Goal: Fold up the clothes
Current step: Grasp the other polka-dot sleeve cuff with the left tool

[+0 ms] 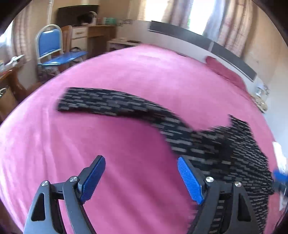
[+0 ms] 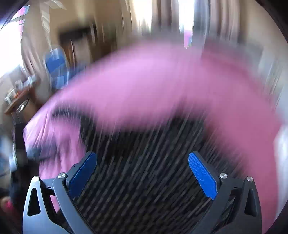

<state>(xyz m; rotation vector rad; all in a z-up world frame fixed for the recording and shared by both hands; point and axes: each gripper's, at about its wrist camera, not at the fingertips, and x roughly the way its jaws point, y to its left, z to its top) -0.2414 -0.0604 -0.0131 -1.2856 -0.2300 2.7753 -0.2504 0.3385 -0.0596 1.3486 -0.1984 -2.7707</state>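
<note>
A black garment with a grey brick-like pattern (image 1: 207, 144) lies spread on a pink bed cover (image 1: 126, 72). One long sleeve (image 1: 100, 102) stretches to the left. My left gripper (image 1: 141, 160) hangs open over bare pink cover, its right finger at the garment's edge, nothing between the blue pads. In the heavily blurred right wrist view, my right gripper (image 2: 142, 156) stands open above the garment's body (image 2: 144, 171), and no cloth is pinched. A blurred bit of blue from the other tool (image 1: 279, 177) shows at the far right edge.
A blue chair (image 1: 51, 46) and a wooden desk (image 1: 93, 34) stand beyond the bed's far left. A dark headboard (image 1: 207, 43) runs along the back right, with a pink pillow (image 1: 223, 70) in front of it. Curtained windows (image 1: 194, 16) lie behind.
</note>
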